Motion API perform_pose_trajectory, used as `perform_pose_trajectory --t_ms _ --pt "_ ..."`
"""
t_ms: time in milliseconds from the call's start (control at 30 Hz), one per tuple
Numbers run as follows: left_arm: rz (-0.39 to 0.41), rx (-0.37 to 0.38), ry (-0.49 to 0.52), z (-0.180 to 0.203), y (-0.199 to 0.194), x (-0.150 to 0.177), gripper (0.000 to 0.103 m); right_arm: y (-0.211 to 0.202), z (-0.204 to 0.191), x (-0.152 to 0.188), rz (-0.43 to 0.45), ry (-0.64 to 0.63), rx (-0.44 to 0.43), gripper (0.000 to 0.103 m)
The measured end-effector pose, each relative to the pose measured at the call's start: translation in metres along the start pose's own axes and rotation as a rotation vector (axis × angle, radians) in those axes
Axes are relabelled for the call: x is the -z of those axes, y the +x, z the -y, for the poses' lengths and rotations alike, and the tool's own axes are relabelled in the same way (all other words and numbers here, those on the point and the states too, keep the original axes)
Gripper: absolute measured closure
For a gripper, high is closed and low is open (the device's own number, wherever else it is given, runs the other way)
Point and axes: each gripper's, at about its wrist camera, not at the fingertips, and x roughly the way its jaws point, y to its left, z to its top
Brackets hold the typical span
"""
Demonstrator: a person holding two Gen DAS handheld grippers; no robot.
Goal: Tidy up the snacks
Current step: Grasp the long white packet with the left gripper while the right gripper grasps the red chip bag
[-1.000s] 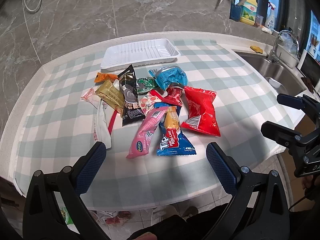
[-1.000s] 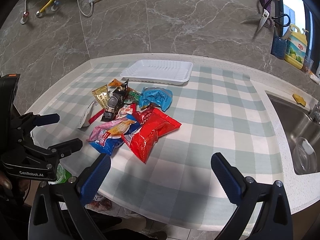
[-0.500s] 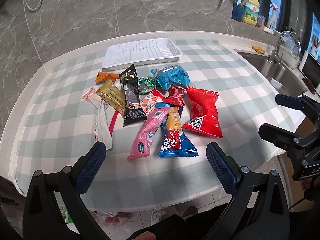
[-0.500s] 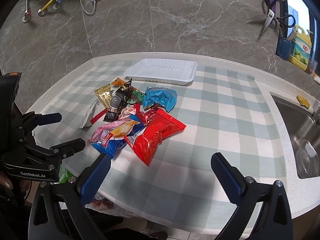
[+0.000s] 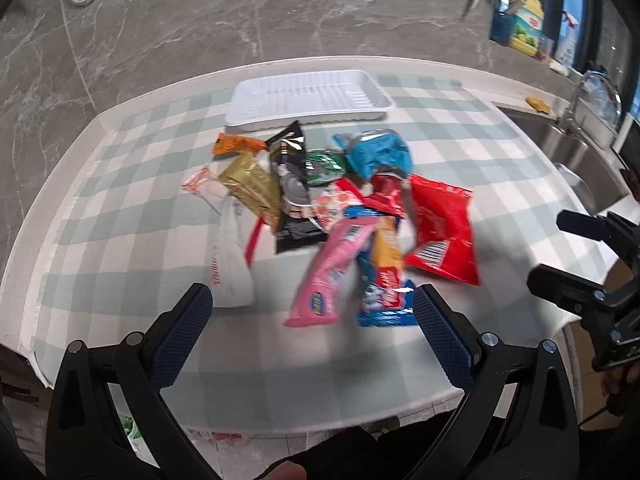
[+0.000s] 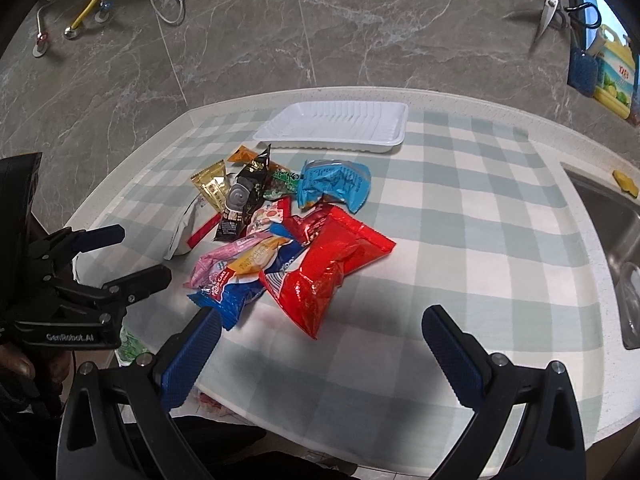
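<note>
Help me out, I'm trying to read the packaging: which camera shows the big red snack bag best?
The right wrist view. There the red bag lies sharp and close, just ahead of the open right gripper, its whole crinkled face unobstructed. In the left wrist view the red bag sits off to the right, motion-blurred, showing mainly its barcode end.

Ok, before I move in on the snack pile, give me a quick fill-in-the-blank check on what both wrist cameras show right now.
1. The white ribbed plastic tray at the far side of the checked tablecloth holds ____ snacks.
2. The large red foil bag lies on the ____ side of the pile.
3. Both the left gripper and the right gripper have their jaws ____.
4. The pink wrapper lies beside a ____ packet nearest the left gripper.

Missing words: no; right; open; blue
</note>
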Motion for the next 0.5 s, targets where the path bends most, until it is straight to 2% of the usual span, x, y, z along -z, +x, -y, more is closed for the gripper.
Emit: perform_pose_trajectory --t_ms 200,333,500 --pt "0.010 -0.056 -0.032 -0.029 0.019 -0.017 0.002 0.025 0.003 -0.008 -0.047 0.049 -0.020 0.001" --pt "-0.018 -0.081 -0.051 -0.049 0.039 -0.028 0.002 0.044 0.014 -0.013 -0.086 0.130 -0.046 0.001" --pt "-0.100 -0.089 -0.076 -0.071 0.079 -0.037 0.002 0.068 0.031 -0.018 -0.141 0.267 -0.090 0.001"
